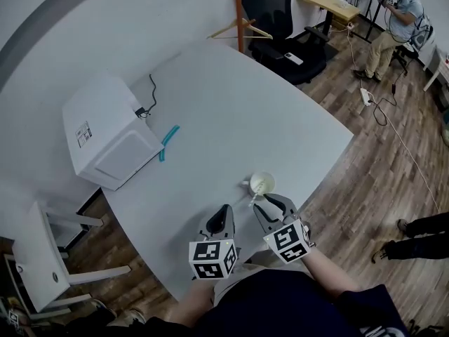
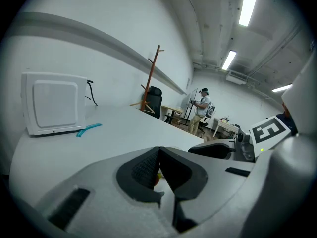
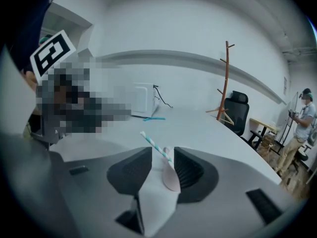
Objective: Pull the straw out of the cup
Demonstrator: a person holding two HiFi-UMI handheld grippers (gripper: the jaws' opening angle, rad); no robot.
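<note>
One straw (image 3: 154, 148) leans from the cup (image 1: 271, 182) toward our right claw (image 3: 162, 155), open astride it; our left claw (image 2: 158, 157) sits closed, empty.

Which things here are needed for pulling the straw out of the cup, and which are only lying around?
For the job:
- cup
- straw, leaning out of it
- right gripper, jaws apart round the straw
- left gripper, jaws together

Lying about:
- white box-shaped appliance
- teal object
- coat stand
- office chair

Left tongs (image 2: 158, 151) closed (tips touching) — white table (image 2: 124, 128) beyond.
</note>
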